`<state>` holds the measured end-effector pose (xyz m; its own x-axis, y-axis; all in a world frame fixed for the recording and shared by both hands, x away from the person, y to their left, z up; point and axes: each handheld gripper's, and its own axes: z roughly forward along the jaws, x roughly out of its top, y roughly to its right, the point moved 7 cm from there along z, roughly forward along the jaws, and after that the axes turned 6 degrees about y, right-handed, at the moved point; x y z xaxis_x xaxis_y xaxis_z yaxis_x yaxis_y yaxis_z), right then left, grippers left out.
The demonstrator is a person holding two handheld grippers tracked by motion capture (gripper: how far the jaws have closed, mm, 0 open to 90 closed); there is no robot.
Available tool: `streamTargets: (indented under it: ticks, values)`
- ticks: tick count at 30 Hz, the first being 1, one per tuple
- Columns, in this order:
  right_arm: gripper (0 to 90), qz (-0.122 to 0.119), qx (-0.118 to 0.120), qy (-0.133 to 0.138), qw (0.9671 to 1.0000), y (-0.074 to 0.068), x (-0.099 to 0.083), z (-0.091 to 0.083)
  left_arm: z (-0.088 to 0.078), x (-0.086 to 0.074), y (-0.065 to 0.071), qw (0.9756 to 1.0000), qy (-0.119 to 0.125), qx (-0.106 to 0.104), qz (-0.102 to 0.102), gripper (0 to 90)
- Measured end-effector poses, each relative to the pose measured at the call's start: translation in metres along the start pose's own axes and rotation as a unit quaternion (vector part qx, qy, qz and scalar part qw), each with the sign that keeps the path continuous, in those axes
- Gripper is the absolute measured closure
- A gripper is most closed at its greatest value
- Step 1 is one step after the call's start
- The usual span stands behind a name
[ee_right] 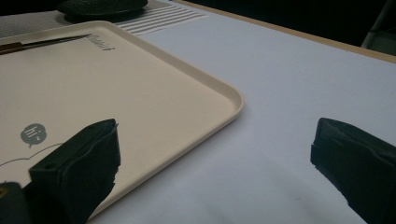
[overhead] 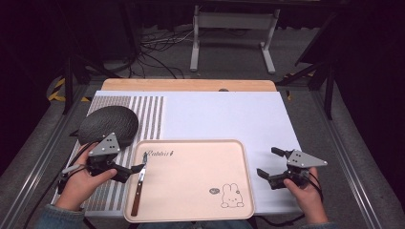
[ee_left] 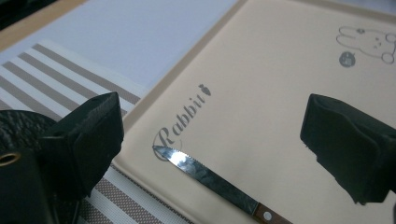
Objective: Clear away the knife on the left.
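A steak knife [overhead: 139, 183] with a wooden handle and serrated blade lies flat along the left side of the beige tray [overhead: 191, 176], its tip toward the far edge near the word "Rabbit". My left gripper [overhead: 131, 171] is open just left of the tray, beside the knife's blade. In the left gripper view the knife [ee_left: 210, 179] lies below and between the spread jaws, untouched, on the tray [ee_left: 261, 107]. My right gripper [overhead: 267, 162] is open over the white mat to the right of the tray, with nothing between its jaws [ee_right: 215, 135].
A dark round textured object [overhead: 109, 125] sits on the striped placemat [overhead: 143, 114] at the back left. A white mat [overhead: 224, 114] covers the wooden table [overhead: 188, 85]. The tray carries a rabbit drawing [overhead: 231, 195] at its near right corner. A white stand [overhead: 234, 24] is beyond the table.
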<state>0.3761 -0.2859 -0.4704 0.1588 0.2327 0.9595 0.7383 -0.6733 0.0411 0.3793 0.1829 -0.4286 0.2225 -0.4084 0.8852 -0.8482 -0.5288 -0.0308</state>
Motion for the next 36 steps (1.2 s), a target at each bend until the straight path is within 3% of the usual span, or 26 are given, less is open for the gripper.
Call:
streamTargets:
  ticks: [4, 9, 17, 24, 29, 36]
  values:
    - [2.0, -0.002, -0.002, 0.005, 1.0, 0.0, 0.002, -0.002, -0.012, -0.001, -0.005, 0.9991, 0.037, 0.016, -0.007, 5.6]
    - [1.9, -0.002, -0.003, 0.011, 0.9999, -0.001, 0.003, -0.004, -0.025, -0.006, -0.009, 0.9961, 0.08, 0.032, -0.02, 4.5]
    - [1.9, 0.003, -0.006, 0.021, 0.9997, 0.0, 0.005, -0.008, -0.042, -0.024, -0.016, 0.9886, 0.124, 0.08, -0.032, 3.4]
    - [1.8, 0.001, -0.008, 0.025, 0.9997, 0.0, 0.006, -0.012, -0.051, -0.037, -0.015, 0.9852, 0.147, 0.085, -0.023, 3.5]
    - [1.8, 0.002, -0.014, 0.029, 0.9995, 0.002, 0.005, -0.016, -0.054, -0.048, -0.016, 0.9838, 0.161, 0.074, -0.026, 2.4]
    - [1.8, 0.004, -0.016, 0.036, 0.9992, 0.003, 0.004, -0.02, -0.049, -0.063, -0.02, 0.9848, 0.156, 0.07, -0.033, 2.3]
